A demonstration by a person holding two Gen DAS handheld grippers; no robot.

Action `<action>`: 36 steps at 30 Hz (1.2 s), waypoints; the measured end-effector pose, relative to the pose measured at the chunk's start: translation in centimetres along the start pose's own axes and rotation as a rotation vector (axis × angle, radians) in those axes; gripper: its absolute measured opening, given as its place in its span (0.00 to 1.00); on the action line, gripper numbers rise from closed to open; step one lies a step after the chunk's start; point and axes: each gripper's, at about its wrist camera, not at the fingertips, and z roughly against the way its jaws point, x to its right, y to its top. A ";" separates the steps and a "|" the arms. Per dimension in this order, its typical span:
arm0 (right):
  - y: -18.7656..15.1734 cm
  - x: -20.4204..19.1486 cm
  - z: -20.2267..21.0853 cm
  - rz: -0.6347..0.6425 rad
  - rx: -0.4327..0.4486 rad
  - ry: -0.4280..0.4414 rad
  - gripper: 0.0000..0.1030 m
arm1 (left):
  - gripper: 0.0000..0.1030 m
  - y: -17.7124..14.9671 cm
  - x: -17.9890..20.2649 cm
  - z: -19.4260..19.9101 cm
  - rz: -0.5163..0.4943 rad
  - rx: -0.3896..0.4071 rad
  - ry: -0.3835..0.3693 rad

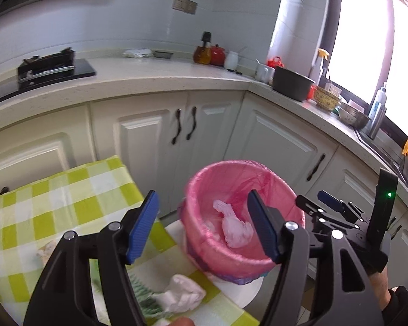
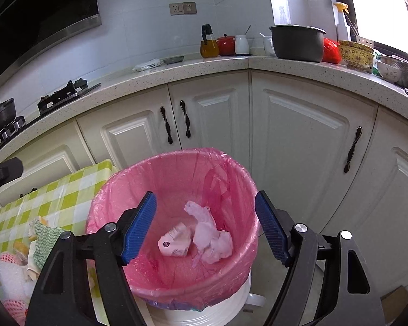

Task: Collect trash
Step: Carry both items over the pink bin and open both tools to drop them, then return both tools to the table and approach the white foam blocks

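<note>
In the left wrist view, the left gripper (image 1: 202, 226) has its blue pads spread apart with nothing between them. It hangs over the edge of a table (image 1: 68, 190) covered in a green-and-white checked cloth, next to a bin (image 1: 258, 263) lined with a pink bag. A crumpled white tissue (image 1: 235, 229) lies at the bottom of the bin. Another crumpled tissue (image 1: 182, 296) rests on the table beneath the gripper, beside a green patterned cloth (image 1: 147, 298). The right gripper (image 1: 330, 201) shows at the right, past the bin.

In the right wrist view, the right gripper (image 2: 205, 228) hangs above the bin (image 2: 108, 190), its jaws wide and empty. Inside lie the tissue (image 2: 212, 237) and a small crumpled wrapper (image 2: 174, 241), touching each other. On the table (image 2: 68, 195) at the left sits more rubbish, including white foam netting (image 2: 11, 274).
</note>
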 end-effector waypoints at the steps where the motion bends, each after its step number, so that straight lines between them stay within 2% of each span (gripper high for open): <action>1: -0.2 -0.1 0.3 -0.001 0.003 0.003 0.71 | 0.67 -0.1 -0.5 0.8 0.005 0.008 0.009; 9: -2.3 -2.8 4.8 -0.001 0.039 0.041 0.79 | 0.79 -2.6 -6.8 10.7 0.033 0.103 0.162; 13: -3.5 -5.2 6.8 0.009 0.036 0.094 0.82 | 0.80 -5.2 -9.8 15.0 0.055 0.116 0.235; 20: -6.6 -10.2 9.4 0.069 0.017 0.156 0.82 | 0.81 -10.6 -14.2 20.4 0.120 0.106 0.297; 27: -10.1 -15.1 9.2 0.145 -0.067 0.219 0.82 | 0.81 -14.5 -16.6 21.7 0.166 0.067 0.315; 36: -11.6 -18.4 7.0 0.228 -0.132 0.221 0.82 | 0.81 -15.9 -17.4 19.9 0.195 0.034 0.274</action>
